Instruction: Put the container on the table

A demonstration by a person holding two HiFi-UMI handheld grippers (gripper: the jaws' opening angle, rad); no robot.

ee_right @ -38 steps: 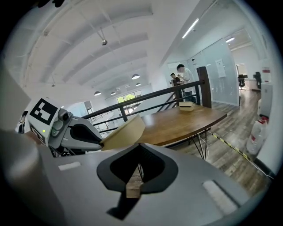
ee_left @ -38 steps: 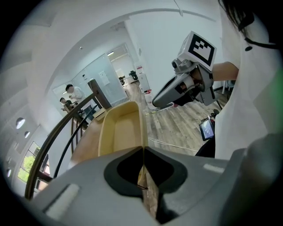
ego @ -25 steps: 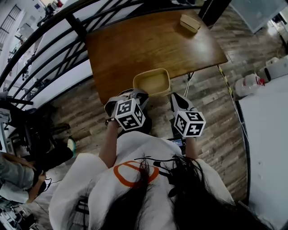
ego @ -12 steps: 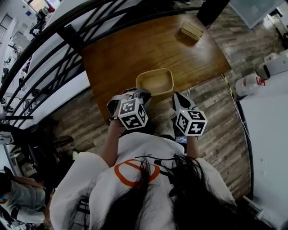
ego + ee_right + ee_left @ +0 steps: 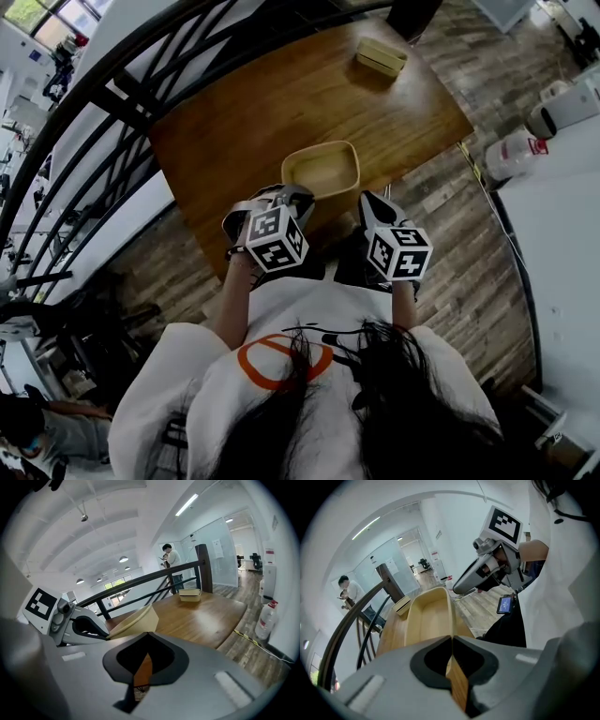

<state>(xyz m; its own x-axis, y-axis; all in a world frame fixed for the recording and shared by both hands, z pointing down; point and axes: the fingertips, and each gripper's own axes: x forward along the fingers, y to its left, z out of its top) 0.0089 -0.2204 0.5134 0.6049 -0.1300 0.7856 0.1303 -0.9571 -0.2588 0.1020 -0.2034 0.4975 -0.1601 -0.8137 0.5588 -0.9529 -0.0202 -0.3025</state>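
Container [image 5: 322, 171] now hangs further over the worktop [image 5: 281, 103], left hand-held gripper [image 5: 452, 641] pinching its near rim, right hand-held gripper [image 5: 147, 634] closed empty; likely light, stiff, so a rim grip suffices.

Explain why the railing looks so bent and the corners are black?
Head view: the wide lens bows the railing into curves. Left gripper view: round fisheye image, black corners, container stretched long. Right gripper view: same black corners, bright ceiling strip light, sheen on the table.

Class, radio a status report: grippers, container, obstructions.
Left gripper shut on rim of beige rectangular container. Right gripper shut, empty. Container held over near edge of brown wooden table. Small beige box at far corner.
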